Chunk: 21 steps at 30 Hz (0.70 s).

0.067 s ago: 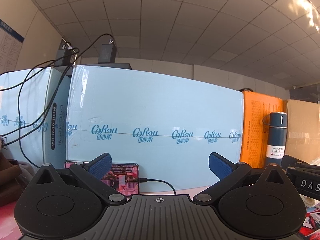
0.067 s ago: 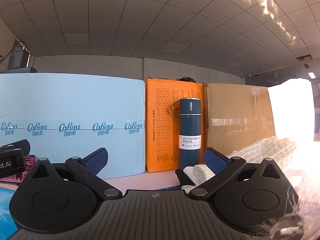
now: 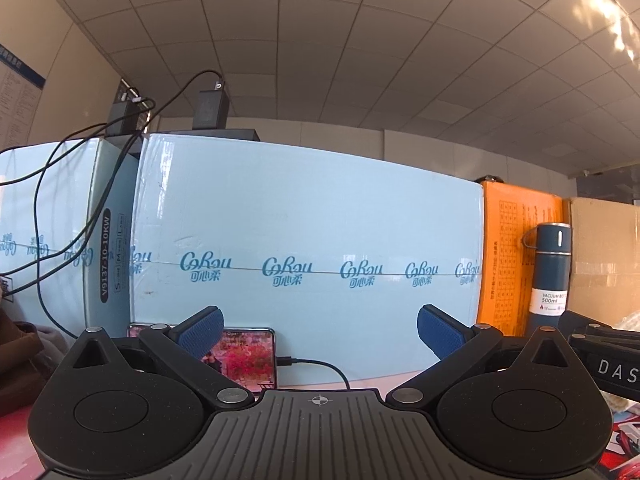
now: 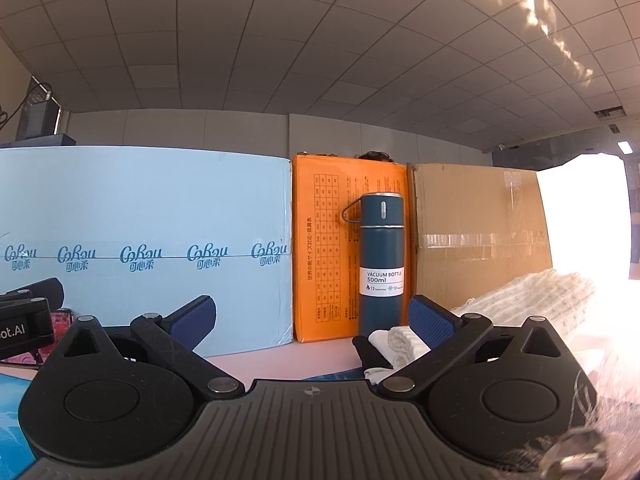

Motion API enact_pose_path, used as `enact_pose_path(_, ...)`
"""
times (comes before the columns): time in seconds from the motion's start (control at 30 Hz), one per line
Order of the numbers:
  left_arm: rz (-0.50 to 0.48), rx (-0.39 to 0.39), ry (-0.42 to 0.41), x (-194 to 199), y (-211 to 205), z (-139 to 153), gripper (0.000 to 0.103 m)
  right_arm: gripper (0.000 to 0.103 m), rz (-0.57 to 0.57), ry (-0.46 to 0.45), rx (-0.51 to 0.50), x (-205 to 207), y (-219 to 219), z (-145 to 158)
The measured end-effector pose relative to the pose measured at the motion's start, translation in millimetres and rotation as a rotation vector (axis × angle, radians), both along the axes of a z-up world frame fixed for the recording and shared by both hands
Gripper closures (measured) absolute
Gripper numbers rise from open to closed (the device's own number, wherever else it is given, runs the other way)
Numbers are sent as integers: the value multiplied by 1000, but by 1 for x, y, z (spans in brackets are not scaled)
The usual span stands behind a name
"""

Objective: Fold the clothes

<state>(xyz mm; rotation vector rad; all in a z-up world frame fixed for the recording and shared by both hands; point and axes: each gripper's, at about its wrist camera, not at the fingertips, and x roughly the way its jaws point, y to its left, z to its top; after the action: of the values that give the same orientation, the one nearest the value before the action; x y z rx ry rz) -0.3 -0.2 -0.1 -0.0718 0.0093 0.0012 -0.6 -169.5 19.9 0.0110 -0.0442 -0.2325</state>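
My left gripper is open and empty, raised and pointing level at a light blue carton. My right gripper is open and empty, pointing at the carton edge and an orange box. A cream knitted garment lies in a heap to the right of the right gripper. A small folded white cloth lies just behind the right finger, on the pink table. The other gripper shows at the edge of each view.
A dark blue vacuum bottle stands in front of the orange box. A brown cardboard box stands behind the garment. A phone with a charging cable leans on the blue carton. Black adapters and cables sit on top of the cartons.
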Motion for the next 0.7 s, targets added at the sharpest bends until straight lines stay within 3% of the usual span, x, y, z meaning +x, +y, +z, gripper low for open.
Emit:
enact_pose_path(0.13,3,12,-7,0,0,0,0,0,-26,8,-47,-2,8,1)
enact_pose_path(0.7,10,48,-27,-2,-4,-1,0,0,-70,33,-13,0,2,1)
